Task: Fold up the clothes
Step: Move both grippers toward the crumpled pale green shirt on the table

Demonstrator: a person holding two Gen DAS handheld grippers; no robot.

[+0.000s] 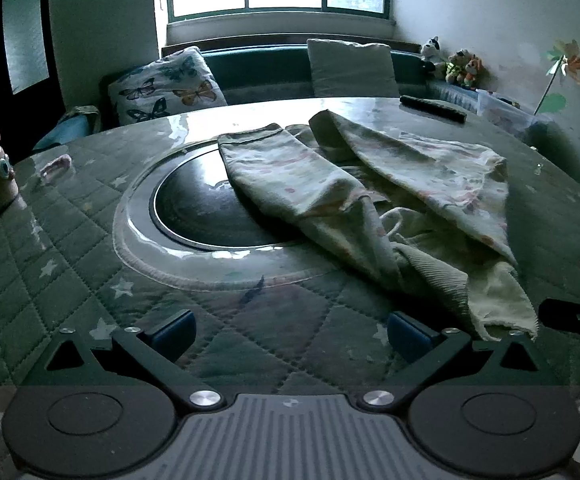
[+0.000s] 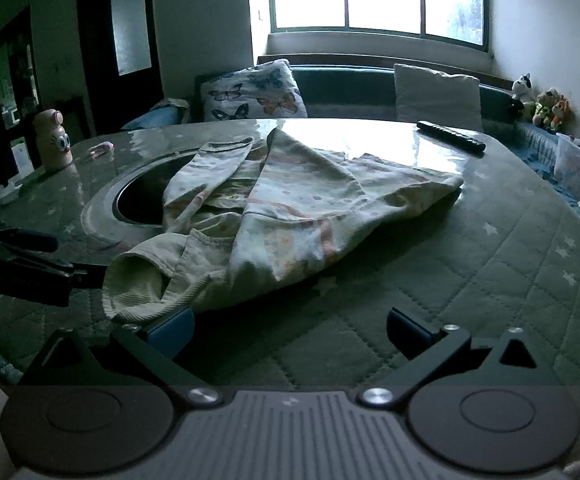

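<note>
A crumpled pair of pants (image 1: 370, 204) lies mid-tabletop (image 1: 50, 280), partly over the dark round inset (image 1: 202, 208). The left gripper (image 1: 290, 336) and right gripper (image 2: 290, 332) both hover wide apart at the near edge, holding nothing.

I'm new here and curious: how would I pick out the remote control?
Find the big round table with the quilted star cover. At its far edge, toward the sofa under the window, lies the remote control: the only slim black bar there, apart from the crumpled pale garment.

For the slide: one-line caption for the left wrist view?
Open left gripper hovers over the quilted table, facing crumpled pale printed pants partly covering its round inset.
</note>
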